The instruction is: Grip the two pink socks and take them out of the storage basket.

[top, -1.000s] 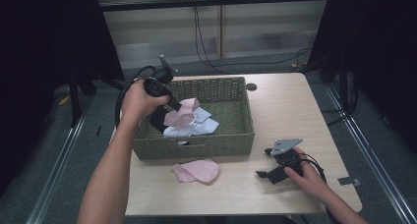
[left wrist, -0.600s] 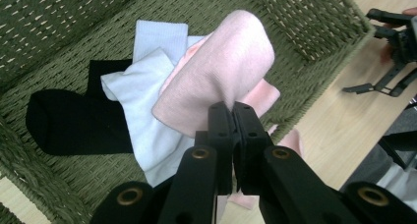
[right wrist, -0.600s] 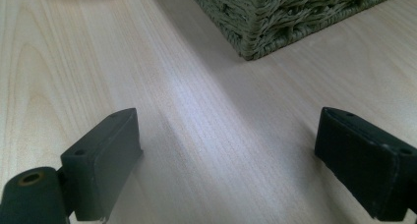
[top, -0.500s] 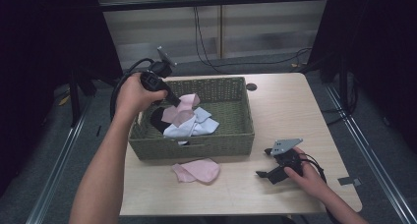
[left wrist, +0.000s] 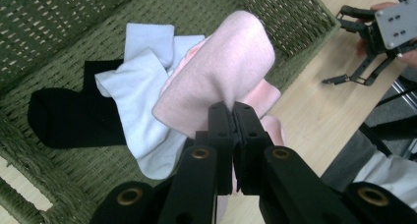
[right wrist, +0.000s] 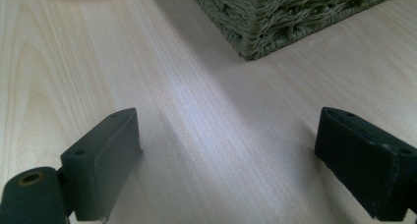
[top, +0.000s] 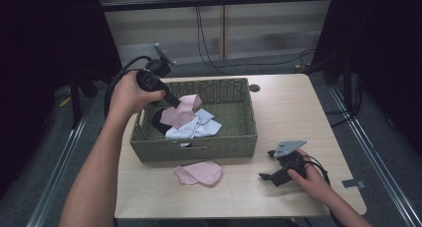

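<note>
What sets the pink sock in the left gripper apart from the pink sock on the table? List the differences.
The pink sock in the left gripper hangs lifted over the basket, pinched between shut jaws; the pink sock on the table lies flat and untouched in front of the basket. The held one is draped and bent; the other is spread out. Both are the same pale pink.

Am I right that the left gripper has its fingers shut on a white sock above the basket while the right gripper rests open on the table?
Not quite: the left gripper is shut on a pink sock, not a white one, as the left gripper view shows. It is above the basket, and the right gripper does rest open on the table.
</note>
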A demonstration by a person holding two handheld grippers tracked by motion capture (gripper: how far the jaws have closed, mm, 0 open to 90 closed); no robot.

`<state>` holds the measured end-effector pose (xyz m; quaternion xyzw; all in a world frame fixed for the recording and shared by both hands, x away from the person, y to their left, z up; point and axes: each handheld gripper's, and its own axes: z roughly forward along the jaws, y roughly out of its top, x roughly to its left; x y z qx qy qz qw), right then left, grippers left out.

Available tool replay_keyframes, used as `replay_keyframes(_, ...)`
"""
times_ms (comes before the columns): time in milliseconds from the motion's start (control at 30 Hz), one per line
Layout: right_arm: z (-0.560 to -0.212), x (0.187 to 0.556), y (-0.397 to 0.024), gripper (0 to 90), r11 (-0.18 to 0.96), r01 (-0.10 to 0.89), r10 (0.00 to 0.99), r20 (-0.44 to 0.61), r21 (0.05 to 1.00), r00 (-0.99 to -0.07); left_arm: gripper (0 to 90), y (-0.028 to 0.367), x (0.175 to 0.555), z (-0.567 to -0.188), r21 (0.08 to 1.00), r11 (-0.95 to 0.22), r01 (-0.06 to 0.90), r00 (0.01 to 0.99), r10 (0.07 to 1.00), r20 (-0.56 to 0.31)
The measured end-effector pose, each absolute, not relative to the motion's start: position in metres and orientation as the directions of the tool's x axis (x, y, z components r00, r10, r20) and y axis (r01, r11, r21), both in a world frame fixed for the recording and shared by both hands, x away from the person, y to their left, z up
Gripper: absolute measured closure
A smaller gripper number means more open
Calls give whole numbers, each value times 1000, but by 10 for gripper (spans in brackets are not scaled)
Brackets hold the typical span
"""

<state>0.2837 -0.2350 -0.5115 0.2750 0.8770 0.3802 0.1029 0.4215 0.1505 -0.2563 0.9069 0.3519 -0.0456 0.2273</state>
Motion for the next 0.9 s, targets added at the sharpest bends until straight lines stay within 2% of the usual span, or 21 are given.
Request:
replay_keyframes(300,-511,284,-235,93,560,404,561,29,724,-828,874,150,412,-251,389,-661,641,763,601,-237)
replay_keyframes(900,-511,283,-235,93,561,406,560,31,721,-828,872,139,381,-255,409,-722,558,829,508,-235)
